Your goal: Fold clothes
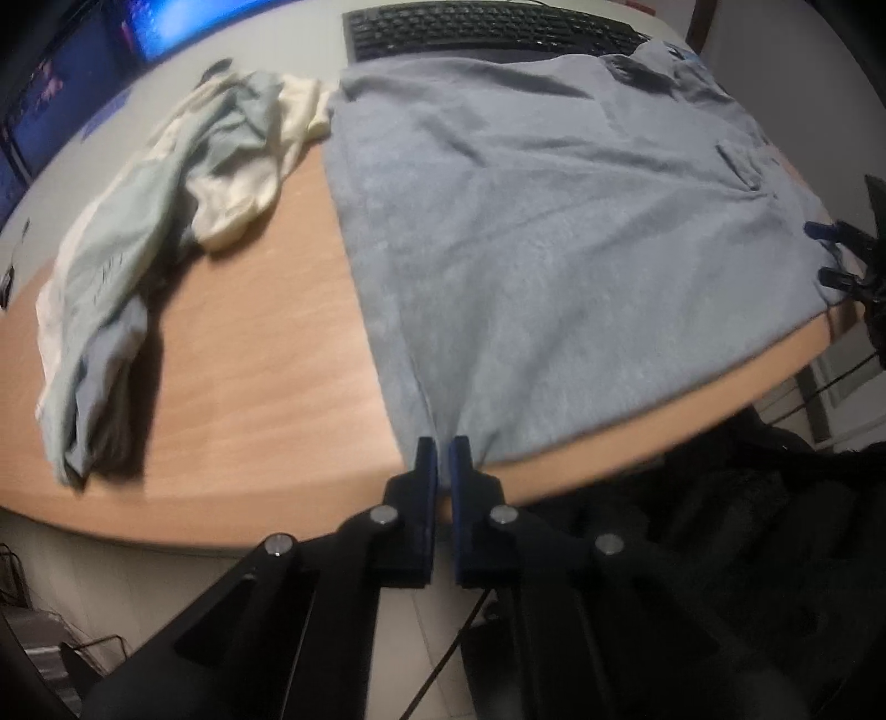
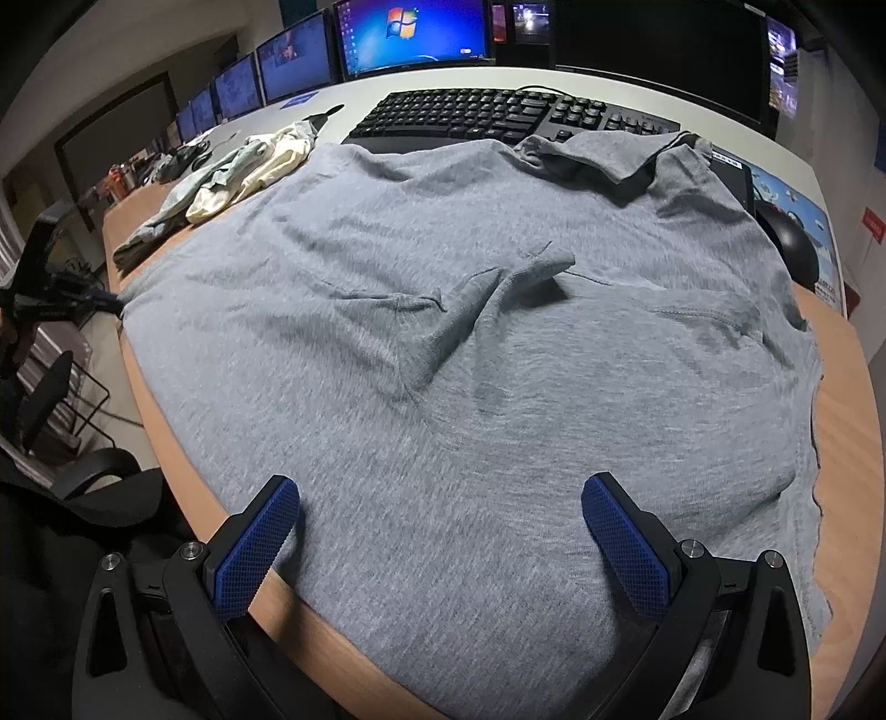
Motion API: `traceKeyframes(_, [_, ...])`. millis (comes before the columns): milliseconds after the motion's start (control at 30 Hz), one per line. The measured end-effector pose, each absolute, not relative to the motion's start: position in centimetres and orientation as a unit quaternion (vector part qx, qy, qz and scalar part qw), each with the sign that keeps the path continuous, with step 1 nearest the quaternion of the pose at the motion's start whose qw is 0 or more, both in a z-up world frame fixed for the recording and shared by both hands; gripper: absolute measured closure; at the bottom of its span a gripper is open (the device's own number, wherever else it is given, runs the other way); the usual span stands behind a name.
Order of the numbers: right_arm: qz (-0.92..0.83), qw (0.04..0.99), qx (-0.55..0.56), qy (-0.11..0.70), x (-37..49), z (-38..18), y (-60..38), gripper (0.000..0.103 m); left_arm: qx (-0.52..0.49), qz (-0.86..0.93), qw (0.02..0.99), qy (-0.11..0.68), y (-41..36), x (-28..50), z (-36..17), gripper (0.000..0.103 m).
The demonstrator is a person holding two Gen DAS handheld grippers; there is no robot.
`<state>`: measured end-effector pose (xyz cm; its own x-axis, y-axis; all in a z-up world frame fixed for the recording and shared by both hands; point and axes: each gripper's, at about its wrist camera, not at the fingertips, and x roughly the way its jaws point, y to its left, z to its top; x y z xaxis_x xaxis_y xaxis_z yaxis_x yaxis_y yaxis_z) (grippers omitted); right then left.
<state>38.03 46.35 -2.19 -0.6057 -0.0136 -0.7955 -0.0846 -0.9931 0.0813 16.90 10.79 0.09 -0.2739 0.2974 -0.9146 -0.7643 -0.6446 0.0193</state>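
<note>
A: Where's the shirt (image 2: 470, 343)?
B: Flat on the desk (image 1: 249, 354), collar toward the keyboard (image 2: 498, 113), hem at the near edge.
A: Grippers?
B: Left gripper (image 1: 443, 448) pinches a hem corner; right gripper (image 2: 440, 493) spread wide. Only the right view shows monitors (image 2: 412, 33).

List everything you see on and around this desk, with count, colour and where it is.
Grey polo shirt: one, grey, spread flat over the near part of the desk, collar toward the keyboard.
Crumpled clothes: one pile, pale green and cream, left of the shirt.
Keyboard: one, black, beyond the shirt's collar.
Mouse: one, black, right of the shirt on a printed pad.
Monitors: a row, mostly blue screens, along the desk's far edge.
Desk: one, wood top.
Left gripper: fingers closed on the shirt's near left corner.
Right gripper: blue-padded fingers wide open over the shirt's near edge.
</note>
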Motion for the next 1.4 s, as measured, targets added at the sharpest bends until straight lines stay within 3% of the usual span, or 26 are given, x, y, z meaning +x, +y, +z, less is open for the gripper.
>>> traceKeyframes(200, [0.893, 0.022, -0.445, 0.055, 37.9, -2.1, 46.3, 0.0, -0.53, 0.734, 0.334, 0.262, 8.7, 17.8, -0.9, 0.1])
traceKeyframes(367, [0.893, 0.019, -0.445, 0.058, 37.9, -2.1, 46.4, 0.0, -0.441, 0.798, 0.33, 0.246, 9.4, 15.3, 4.8, 0.098])
traceKeyframes(400, [0.891, 0.019, -0.447, 0.07, 37.8, -1.9, 46.7, 0.0, -0.42, 0.804, 0.335, 0.256, 10.5, 15.2, 5.4, 0.096])
traceKeyframes(467, [0.887, 0.017, -0.45, 0.099, 37.6, -1.6, 47.3, 0.0, -0.411, 0.789, 0.36, 0.281, 13.8, 15.0, 4.8, 0.077])
traceKeyframes(533, [0.889, 0.019, -0.444, 0.109, 37.6, -0.7, 48.1, 0.0, -0.407, 0.772, 0.374, 0.315, 17.2, 14.4, 3.6, 0.077])
traceKeyframes(600, [0.896, 0.049, -0.436, 0.069, 37.3, 1.3, 48.7, 0.0, -0.392, 0.773, 0.371, 0.333, 20.0, 12.8, 3.5, 0.072])
traceKeyframes(633, [0.899, 0.068, -0.431, 0.045, 37.1, 2.5, 49.1, 0.0, -0.38, 0.785, 0.367, 0.324, 21.1, 11.4, 4.1, 0.065])
traceKeyframes(667, [0.902, 0.083, -0.423, 0.028, 36.7, 3.6, 49.6, 0.0, -0.368, 0.796, 0.363, 0.315, 22.2, 10.0, 4.7, 0.04])
traceKeyframes(733, [0.913, 0.094, -0.397, 0.008, 35.1, 6.2, 51.5, 0.0, -0.345, 0.818, 0.354, 0.296, 24.4, 7.3, 6.0, 0.002])
traceKeyframes(867, [0.911, 0.089, -0.401, 0.021, 29.4, 8.1, 54.8, 0.0, -0.34, 0.829, 0.364, 0.253, 27.8, 0.9, 7.3, 0.001])
traceKeyframes(1100, [0.9, 0.074, -0.427, 0.05, 21.9, 6.2, 56.5, 0.0, -0.339, 0.827, 0.347, 0.284, 31.7, -5.3, 5.5, 0.002])
traceKeyframes(1300, [0.893, 0.07, -0.436, 0.083, 20.4, 4.7, 58.1, 0.0, -0.378, 0.806, 0.348, 0.294, 33.1, -9.0, 2.8, 0.003])
traceKeyframes(1400, [0.892, 0.078, -0.434, 0.101, 20.5, 4.7, 59.5, 0.0, -0.402, 0.792, 0.357, 0.288, 32.8, -9.4, 1.6, 0.023])
